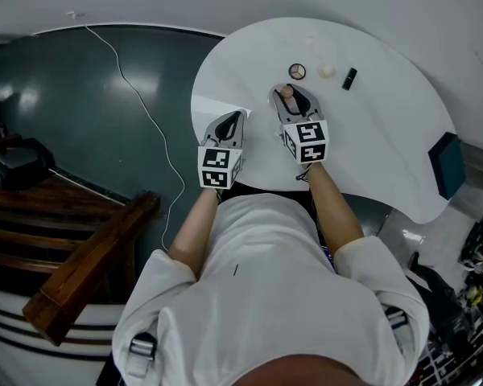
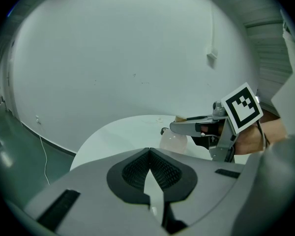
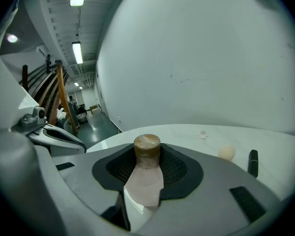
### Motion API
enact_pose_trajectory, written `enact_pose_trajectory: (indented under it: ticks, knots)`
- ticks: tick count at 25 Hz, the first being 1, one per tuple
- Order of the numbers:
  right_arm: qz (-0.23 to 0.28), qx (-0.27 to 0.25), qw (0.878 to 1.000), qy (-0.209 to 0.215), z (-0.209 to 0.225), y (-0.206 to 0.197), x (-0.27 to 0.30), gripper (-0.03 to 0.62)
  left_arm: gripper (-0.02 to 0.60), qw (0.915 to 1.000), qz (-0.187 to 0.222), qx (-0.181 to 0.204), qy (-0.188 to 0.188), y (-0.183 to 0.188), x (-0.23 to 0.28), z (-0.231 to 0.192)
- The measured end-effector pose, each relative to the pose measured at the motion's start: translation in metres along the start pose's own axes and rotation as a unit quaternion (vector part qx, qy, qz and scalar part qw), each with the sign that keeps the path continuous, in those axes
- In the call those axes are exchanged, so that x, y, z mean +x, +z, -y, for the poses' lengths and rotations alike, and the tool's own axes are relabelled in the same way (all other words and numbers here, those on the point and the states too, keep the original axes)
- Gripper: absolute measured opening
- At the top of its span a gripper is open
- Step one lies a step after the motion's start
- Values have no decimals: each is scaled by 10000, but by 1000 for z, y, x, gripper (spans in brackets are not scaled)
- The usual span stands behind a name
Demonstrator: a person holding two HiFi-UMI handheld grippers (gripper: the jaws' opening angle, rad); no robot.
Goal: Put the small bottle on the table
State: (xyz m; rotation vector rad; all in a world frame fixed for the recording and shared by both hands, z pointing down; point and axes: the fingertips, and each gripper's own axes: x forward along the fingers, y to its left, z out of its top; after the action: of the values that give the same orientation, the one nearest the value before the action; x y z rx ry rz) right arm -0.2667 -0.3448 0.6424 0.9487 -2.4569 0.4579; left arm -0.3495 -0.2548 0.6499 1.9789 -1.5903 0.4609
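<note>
We see the small bottle (image 3: 147, 151) upright, brown cap up, its long axis vertical. The right gripper (image 1: 294, 99) has its jaws partly apart and pressed on the bottle just under the cap. The clear body hangs below the pads, and we cannot quite tell whether its base touches the table (image 1: 386, 127). The left gripper (image 2: 150, 168), jaws together and empty, hovers at the table's near-left edge. Bare tabletop surrounds the bottle; a ring (image 1: 297, 71), a ball (image 1: 326, 70) and a black stick (image 1: 349, 78) sit beyond.
</note>
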Motion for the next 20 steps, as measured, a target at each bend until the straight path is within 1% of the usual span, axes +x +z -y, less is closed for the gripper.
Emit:
enact_pose_trajectory:
  ticks: [12,14,18,20]
  knots:
    - [-149,47,9999,-70,7,-6,8,138,12,9999,-90,11,-56,2,12,-1]
    - [-167,-7,9998,-75,6,-7,8,138,12,9999,-87,4,-73,3,14,2]
    - [-273,-289,9991,-111,-1,-10,6,141,12,9999,-111,-19,-112,2,16,7]
    - [-302,-319,9990,-93,-5,-9,5,143,12,9998,-139,-41,-117,0,17,9]
